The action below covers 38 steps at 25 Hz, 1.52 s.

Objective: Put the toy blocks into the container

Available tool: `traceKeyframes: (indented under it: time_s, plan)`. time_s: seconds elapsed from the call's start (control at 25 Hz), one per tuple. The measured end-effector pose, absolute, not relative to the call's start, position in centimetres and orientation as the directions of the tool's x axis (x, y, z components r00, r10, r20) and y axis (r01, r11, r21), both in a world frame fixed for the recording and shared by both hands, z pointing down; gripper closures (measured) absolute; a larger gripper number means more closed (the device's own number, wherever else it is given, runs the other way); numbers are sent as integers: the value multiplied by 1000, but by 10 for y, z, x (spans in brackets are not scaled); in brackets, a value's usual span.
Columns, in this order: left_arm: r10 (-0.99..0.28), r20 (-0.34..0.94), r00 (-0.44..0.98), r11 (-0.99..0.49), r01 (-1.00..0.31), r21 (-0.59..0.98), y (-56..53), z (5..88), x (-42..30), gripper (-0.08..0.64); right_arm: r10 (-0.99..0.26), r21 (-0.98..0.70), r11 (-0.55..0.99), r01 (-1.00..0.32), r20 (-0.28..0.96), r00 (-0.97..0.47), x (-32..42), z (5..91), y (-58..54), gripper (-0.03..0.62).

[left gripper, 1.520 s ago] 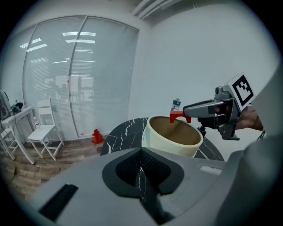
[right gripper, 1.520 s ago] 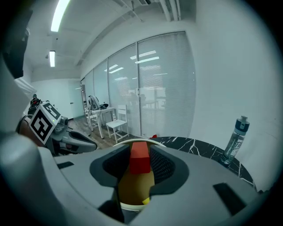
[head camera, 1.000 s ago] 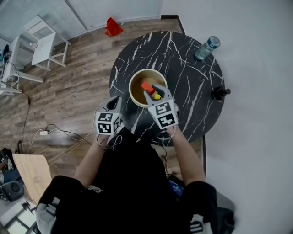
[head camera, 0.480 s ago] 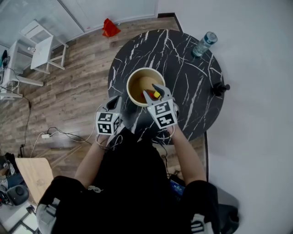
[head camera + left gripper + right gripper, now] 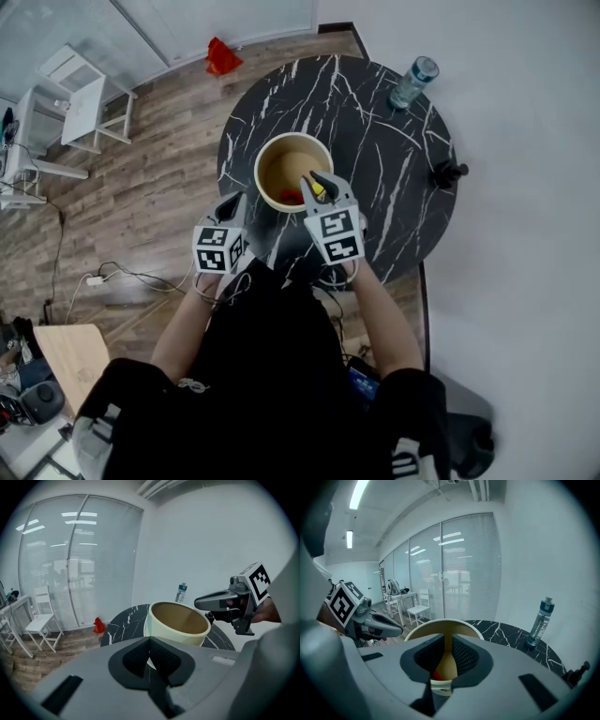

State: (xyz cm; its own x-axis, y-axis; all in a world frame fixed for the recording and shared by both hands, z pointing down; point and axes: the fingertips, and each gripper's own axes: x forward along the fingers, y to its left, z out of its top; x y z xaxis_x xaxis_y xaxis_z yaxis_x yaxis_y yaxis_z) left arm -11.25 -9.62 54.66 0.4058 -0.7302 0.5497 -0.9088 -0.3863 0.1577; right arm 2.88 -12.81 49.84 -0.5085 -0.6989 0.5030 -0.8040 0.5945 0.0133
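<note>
Over on the far left a white chair [image 5: 89,101] is sitting on the wood floor. A red thing [image 5: 223,56] is lying on the floor too, further up and close to the worktop [image 5: 375,141].

The left hand-held gripper [image 5: 230,200] is hanging at the worktop's near-left edge, just beside the container [image 5: 292,137] but apart from it. Its jaws are sitting pressed together with nothing in them.

The container, a cream round tub, is standing upright on the black marbled worktop. A red block [image 5: 291,196] is lying inside it on the bottom.

The right hand-held gripper [image 5: 317,180] is hovering over the container's near-right rim, tilting down into it. Its jaws have just been closing and are now standing narrow, with only a slim gap and nothing gripped. Through the gap the tub's inside and the red block are showing. From above, a yellow bit [image 5: 320,191] is peeking out right at the tips; can't tell if it's touching them.

Further right a clear bottle [image 5: 412,82] is standing near the far edge, and a small black thing [image 5: 447,173] is sitting at the right edge.
</note>
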Motion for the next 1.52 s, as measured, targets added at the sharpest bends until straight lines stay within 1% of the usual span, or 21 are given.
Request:
traceKeyframes:
  time_s: [0.08, 0.28, 0.4, 0.64, 0.76, 1.0, 1.28, 1.4, 1.52]
  plan:
    - [-732, 547, 406, -389, -908, 153, -95, 544, -112, 561, -719, 17, 577, -816, 484, -498, 33, 494, -126, 572]
    - [-739, 530, 417, -402, -903, 149, -87, 532, -106, 561, -751, 22, 550, -835, 450, -483, 46, 485, -110, 595]
    - [-743, 508, 435, -416, -895, 158, -78, 519, -96, 561, -775, 18, 526, -851, 423, -470, 61, 478, -95, 595]
    - [-775, 457, 436, -429, -895, 126, -57, 493, -79, 560, -839, 16, 457, -889, 339, -425, 84, 458, -59, 595]
    - [-800, 412, 437, -432, -895, 110, -46, 470, -73, 560, -870, 44, 430, -902, 288, -401, 92, 440, -42, 595]
    - [-846, 308, 435, -433, -898, 79, -21, 414, -70, 561, -900, 62, 414, -908, 174, -399, 105, 388, -12, 595]
    - [-868, 202, 454, -456, -889, 42, 0, 357, -76, 561, -932, 127, 364, -923, 39, -362, 106, 318, 21, 595]
    - [-863, 162, 478, -484, -875, 5, 4, 337, -81, 561, -945, 118, 319, -940, -29, -325, 100, 292, 29, 595]
    - [-854, 146, 499, -505, -863, -6, 14, 327, -89, 560, -950, 161, 301, -940, -38, -310, 90, 277, 42, 595]
